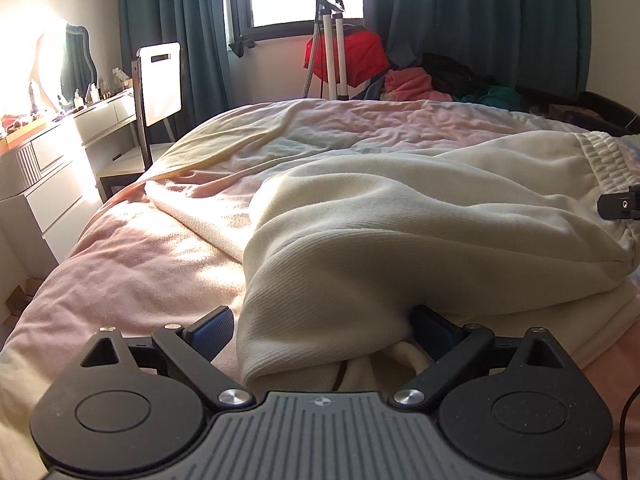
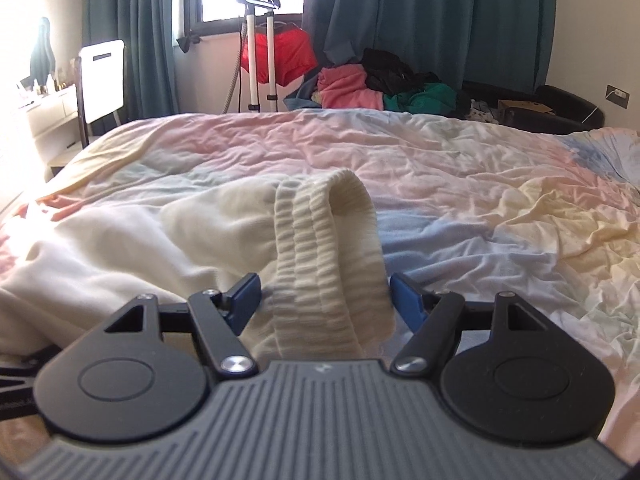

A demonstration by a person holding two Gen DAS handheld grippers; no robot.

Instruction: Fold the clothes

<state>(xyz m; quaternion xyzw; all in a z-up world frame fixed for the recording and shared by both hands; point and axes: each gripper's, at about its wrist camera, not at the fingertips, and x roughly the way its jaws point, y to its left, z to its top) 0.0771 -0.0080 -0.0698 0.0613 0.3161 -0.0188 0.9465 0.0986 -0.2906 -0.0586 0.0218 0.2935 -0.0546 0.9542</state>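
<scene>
Cream sweatpants (image 1: pixel 400 216) lie rumpled on the pastel bedspread (image 2: pixel 480 184). Their ribbed waistband (image 2: pixel 332 248) runs between the right tongs (image 2: pixel 324 300), whose jaws stand wide. The left tongs (image 1: pixel 320 328), also spread, straddle a fabric fold without pinching it.

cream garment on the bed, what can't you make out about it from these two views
- Whole shape: the cream garment runs off the right edge in the left wrist view and off the left edge in the right wrist view.
- Left tool: cloth drapes over its right pad, so contact there is hidden.
- Right tool: the ribbed waistband sits between wide pads; whether the right pad touches it is unclear.
- Underside folds: covered by the top layer.
</scene>
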